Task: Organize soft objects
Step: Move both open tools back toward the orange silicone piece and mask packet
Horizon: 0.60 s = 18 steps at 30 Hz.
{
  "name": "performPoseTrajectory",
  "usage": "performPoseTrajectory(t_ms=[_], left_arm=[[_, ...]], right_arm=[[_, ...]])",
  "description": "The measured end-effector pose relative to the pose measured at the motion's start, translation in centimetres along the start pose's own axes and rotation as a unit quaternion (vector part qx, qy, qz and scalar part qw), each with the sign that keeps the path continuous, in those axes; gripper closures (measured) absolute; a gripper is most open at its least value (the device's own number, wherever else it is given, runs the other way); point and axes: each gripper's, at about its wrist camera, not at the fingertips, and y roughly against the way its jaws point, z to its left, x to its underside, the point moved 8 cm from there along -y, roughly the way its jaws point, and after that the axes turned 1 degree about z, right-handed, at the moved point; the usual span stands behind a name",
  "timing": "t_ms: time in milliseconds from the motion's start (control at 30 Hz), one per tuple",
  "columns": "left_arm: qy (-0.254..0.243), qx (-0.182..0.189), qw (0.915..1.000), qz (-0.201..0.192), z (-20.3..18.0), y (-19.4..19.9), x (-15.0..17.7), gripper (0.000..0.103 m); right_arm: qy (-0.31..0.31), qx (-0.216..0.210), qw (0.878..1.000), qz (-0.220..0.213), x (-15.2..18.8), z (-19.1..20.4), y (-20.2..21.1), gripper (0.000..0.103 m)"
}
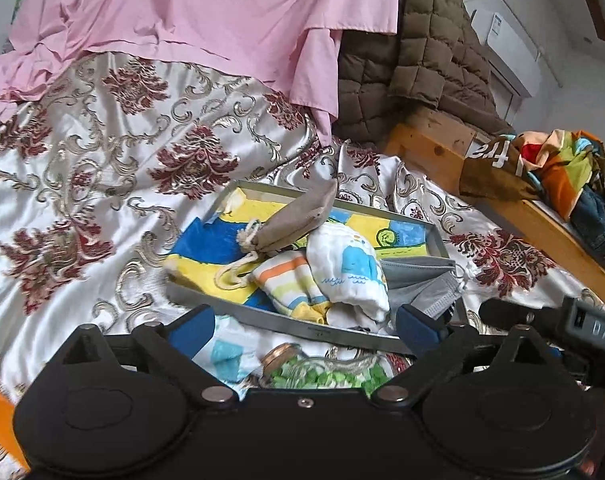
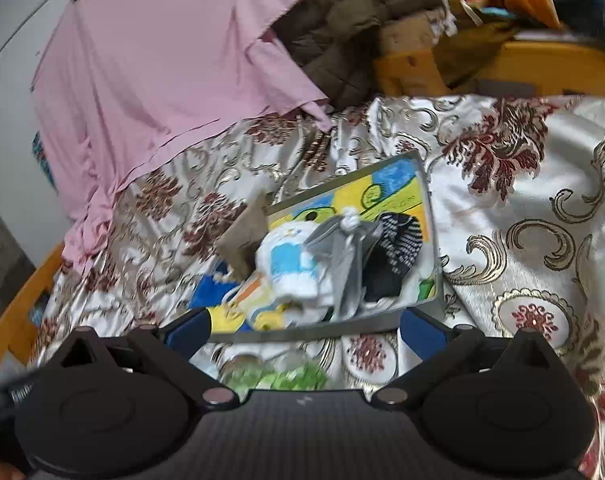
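Although most of the soft things already lay in the tray (image 1: 286,322), the job looked close to done rather than finished. That shallow grey metal tray sat on the patterned bedspread (image 1: 102,168), near the bed's wooden side rail (image 1: 542,216), and it was piled rather than sorted.

A brown drawstring pouch (image 1: 298,216) leaned across the far part, its top sticking out over the tray's back edge. Against it lay a white cloth with blue whales (image 1: 350,268), bunched up in the middle, and a striped cloth (image 1: 290,280) beside it toward the near edge. A grey face mask (image 1: 422,280) filled the near right corner, and the right camera showed a black dotted sock (image 2: 398,248) tucked along the right side. Underneath all of it a blue and yellow towel (image 1: 206,248) spilled over the left edge.

Outside the tray, just in front of its near edge, lay a jar of green bits (image 1: 326,372) on its side and a scrap of white and blue cloth (image 1: 226,352). The cloth probably still needed to go in; the towel's overhang might want tucking.

The left gripper (image 1: 302,326) hung at the near edge with its blue pads spread wide and nothing between them. The right gripper (image 2: 304,326) stood the same way, jaws apart and empty.
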Motion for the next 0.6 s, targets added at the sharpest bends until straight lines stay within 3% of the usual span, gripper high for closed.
performPoseTrajectory(t_ms=[333, 600], left_arm=[[-0.001, -0.002, 0.9999, -0.016, 1.3, 6.6, 2.0, 0.001], [-0.011, -0.006, 0.9999, -0.006, 2.2, 10.8, 5.6, 0.001]], right_arm=[[0.058, 0.017, 0.998, -0.025, 5.2, 3.4, 5.5, 0.0], [0.066, 0.023, 0.997, -0.031, 8.6, 4.4, 8.6, 0.0]])
